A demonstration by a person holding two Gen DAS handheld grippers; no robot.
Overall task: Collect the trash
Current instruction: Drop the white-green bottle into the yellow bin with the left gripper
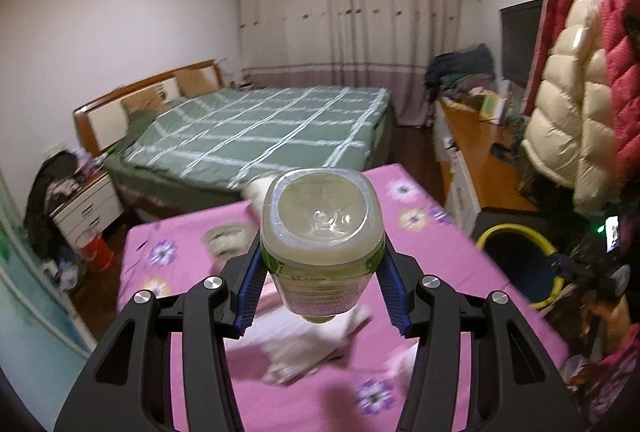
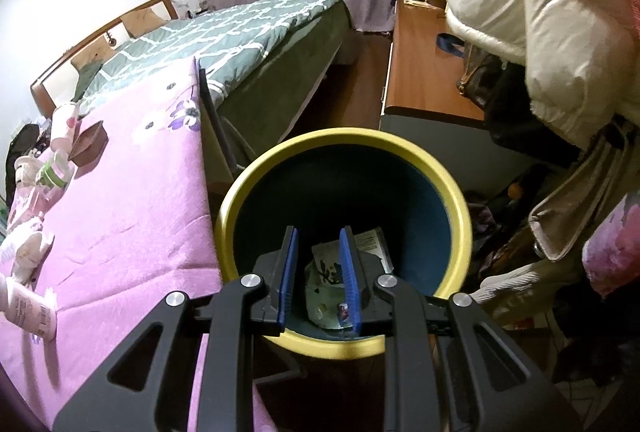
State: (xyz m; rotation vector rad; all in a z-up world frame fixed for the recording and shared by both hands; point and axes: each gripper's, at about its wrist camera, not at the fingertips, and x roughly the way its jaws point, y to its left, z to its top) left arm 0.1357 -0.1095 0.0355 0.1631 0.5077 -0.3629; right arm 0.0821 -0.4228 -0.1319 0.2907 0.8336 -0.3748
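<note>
Clamped between the blue pads of the left gripper [image 1: 320,264]: a clear plastic bottle [image 1: 322,228], its base facing forward and its green label at the pads, lifted clear of the pink floral bedspread [image 1: 460,272] beneath; crumpled white tissues [image 1: 304,348] scattered below and just behind the jaws, more pale litter blurred farther ahead. Well off to the right of that gripper, past the bedspread's edge: the yellow-rimmed trash bin [image 1: 516,232].

Poised directly over that same bin [image 2: 344,139]: the right gripper [image 2: 320,272], jaws narrow with a slim gap and nothing between them; below and ahead of the pads, printed wrappers [image 2: 372,244] already lying at the bottom of the dark interior. Far to the left of this gripper, on the bedspread [image 2: 132,199]: a green-labelled bottle [image 2: 52,171], a pink package [image 2: 64,123] and further white scraps awaiting collection.

Step in hand, by all appearances: carrying the picked bottle from the bed toward the bin, with the grip secure and the lift done. Next move, judged from the layout: a sweep rightward until the bottle hangs above the yellow rim, likely needing the right gripper out of the opening first; then a release, with the bottle tipped so it drops inside rather than glancing off the rim.
</note>
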